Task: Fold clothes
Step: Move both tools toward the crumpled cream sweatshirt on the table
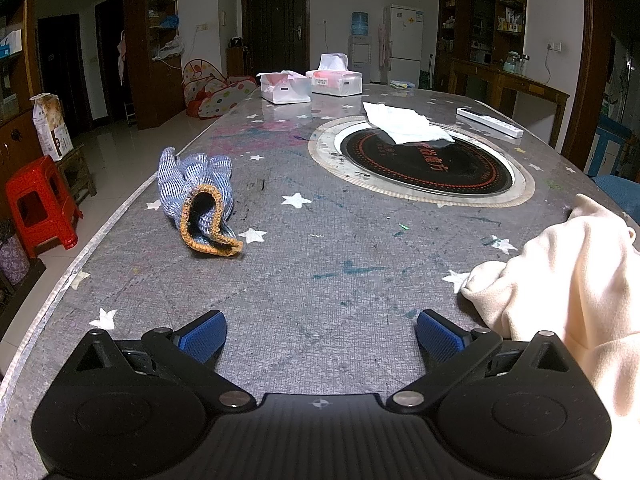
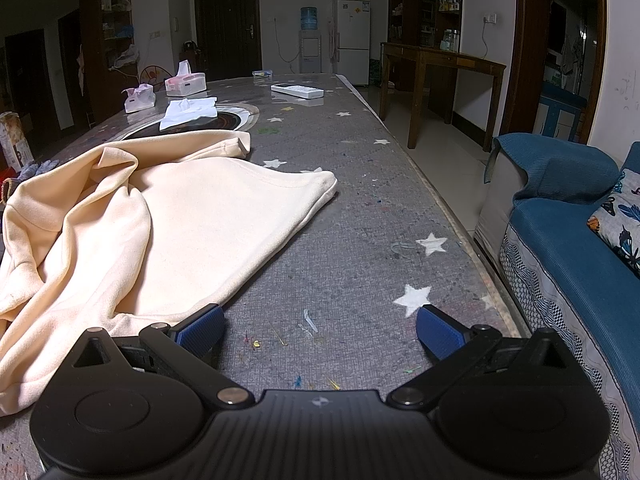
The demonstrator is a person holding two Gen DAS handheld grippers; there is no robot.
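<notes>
Both wrist cameras are sitting low over the worktop (image 1: 320,280), looking along it toward the far wall. The left view is facing the left side, the right view the edge beside the sofa (image 2: 568,240). Both are catching the cream garment (image 2: 160,216), the tissue boxes (image 1: 312,80) and, seemingly, the same glove (image 1: 200,196).

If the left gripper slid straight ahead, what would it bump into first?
Probably nothing soon. The left gripper is open and points over bare table. The glove lies off to its left, the cream garment to its right. Farther on, the round black plate may lie in its line.
</notes>
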